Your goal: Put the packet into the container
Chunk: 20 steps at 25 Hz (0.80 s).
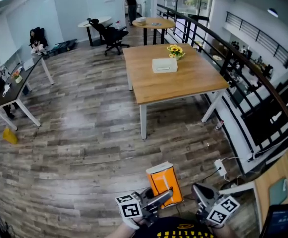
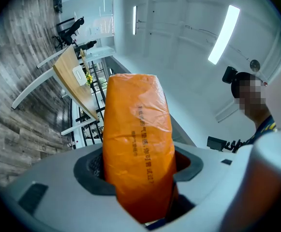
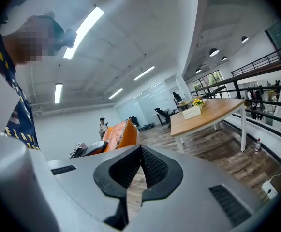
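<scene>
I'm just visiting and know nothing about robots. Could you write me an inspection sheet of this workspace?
Surface: wooden table across the wood floor.
Job's things: orange packet in the left gripper; white box on the table, possibly the container.
Clutter: yellow flowers beside the box.
Grippers: left shut on the packet; right gripper shut, empty.
Cables: white power strip with cord on the floor.
Surroundings: office chairs, railing, people at desks.

Your left gripper (image 1: 166, 196) and right gripper (image 1: 198, 189) have pale grey shells, black ribbed pads (image 3: 153, 167) and black-and-white marker cubes (image 1: 129, 208); your shirt (image 1: 181, 228) is black with yellow print.
</scene>
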### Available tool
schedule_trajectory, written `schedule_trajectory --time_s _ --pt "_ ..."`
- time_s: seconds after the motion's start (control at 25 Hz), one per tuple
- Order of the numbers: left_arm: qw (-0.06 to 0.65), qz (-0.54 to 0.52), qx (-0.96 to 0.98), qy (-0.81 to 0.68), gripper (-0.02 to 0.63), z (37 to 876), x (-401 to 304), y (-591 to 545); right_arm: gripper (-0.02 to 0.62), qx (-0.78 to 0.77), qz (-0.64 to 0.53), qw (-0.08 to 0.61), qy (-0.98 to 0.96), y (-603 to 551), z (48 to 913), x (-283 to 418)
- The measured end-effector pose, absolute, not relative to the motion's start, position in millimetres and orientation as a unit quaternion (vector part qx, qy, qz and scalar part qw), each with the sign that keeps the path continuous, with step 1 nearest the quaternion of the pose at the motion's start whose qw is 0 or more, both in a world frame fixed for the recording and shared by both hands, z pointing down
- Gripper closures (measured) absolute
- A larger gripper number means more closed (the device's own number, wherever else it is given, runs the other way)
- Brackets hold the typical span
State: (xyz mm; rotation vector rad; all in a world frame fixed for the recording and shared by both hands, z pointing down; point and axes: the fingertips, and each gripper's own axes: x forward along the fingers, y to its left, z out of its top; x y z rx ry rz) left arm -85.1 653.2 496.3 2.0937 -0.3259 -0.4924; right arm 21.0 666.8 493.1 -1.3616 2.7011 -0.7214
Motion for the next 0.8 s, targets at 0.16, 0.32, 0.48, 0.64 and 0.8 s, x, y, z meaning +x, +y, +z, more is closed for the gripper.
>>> schedule_trajectory --time_s 0.16,0.32,0.48,0.64,0.8 --pt "0.462 -0.208 0.851 -0.138 0.321 489.3 -99.4 643.3 0.583 -0.457 -0.229 0.036 0.859 656.5 475.8 16.9" --pt "0.456 -0.211 0.853 -0.142 0.321 490.3 -101.3 640.5 0.578 -0.452 -0.217 0.037 0.864 648.7 471.7 14.2" --pt "0.451 -0.198 0.858 -0.148 0.321 494.5 -98.6 631.5 0.478 -0.412 -0.241 0.054 0.877 632.6 475.6 2.1" --pt "0.440 -0.183 0.865 -0.157 0.321 482.0 -90.8 601.8 0.390 -0.339 -0.292 0.080 0.891 596.6 465.2 -9.7" --pt "0.426 -0.170 0.875 -0.154 0.321 481.1 -67.0 557.9 0.320 -0.256 -0.363 0.117 0.888 544.3 468.7 -6.9"
